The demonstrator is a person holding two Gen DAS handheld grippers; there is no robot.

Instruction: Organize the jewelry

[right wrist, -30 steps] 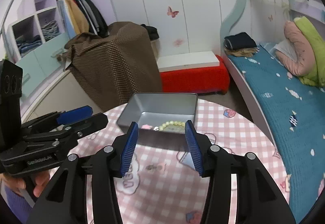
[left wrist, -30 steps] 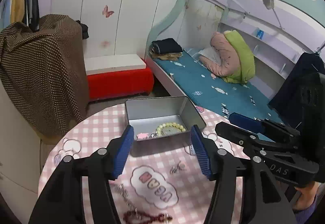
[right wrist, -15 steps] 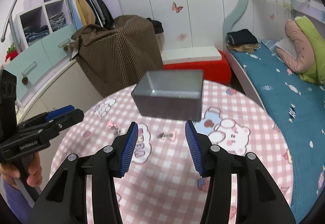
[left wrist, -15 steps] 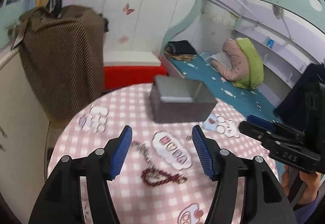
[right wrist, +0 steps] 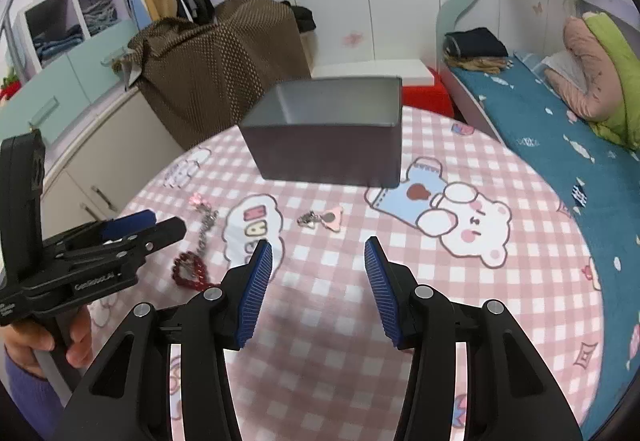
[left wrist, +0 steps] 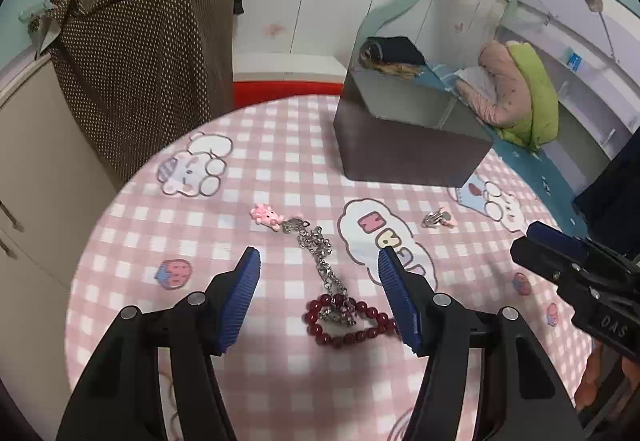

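A grey metal tin [left wrist: 404,145] stands at the far side of the round pink checked table [left wrist: 200,249]; it also shows in the right wrist view [right wrist: 328,137]. A dark red bead bracelet [left wrist: 344,323] lies between the fingers of my open, empty left gripper [left wrist: 320,281], with a silver chain [left wrist: 320,257] running from it to a pink charm [left wrist: 266,216]. A small silver and pink earring [left wrist: 438,219] lies to the right. My right gripper [right wrist: 318,265] is open and empty above bare cloth, the earring [right wrist: 320,219] ahead of it and the bracelet [right wrist: 192,271] to its left.
A brown dotted cloth [left wrist: 148,53] drapes a cabinet left of the table. A red bench [left wrist: 288,87] stands behind. A bed with teal sheet [right wrist: 560,145] lies to the right. The left gripper [right wrist: 120,241] shows at left in the right wrist view.
Both grippers have pulled back from the tin and lowered toward the table. The bracelet and chain now lie between the left fingers. Both stay open.
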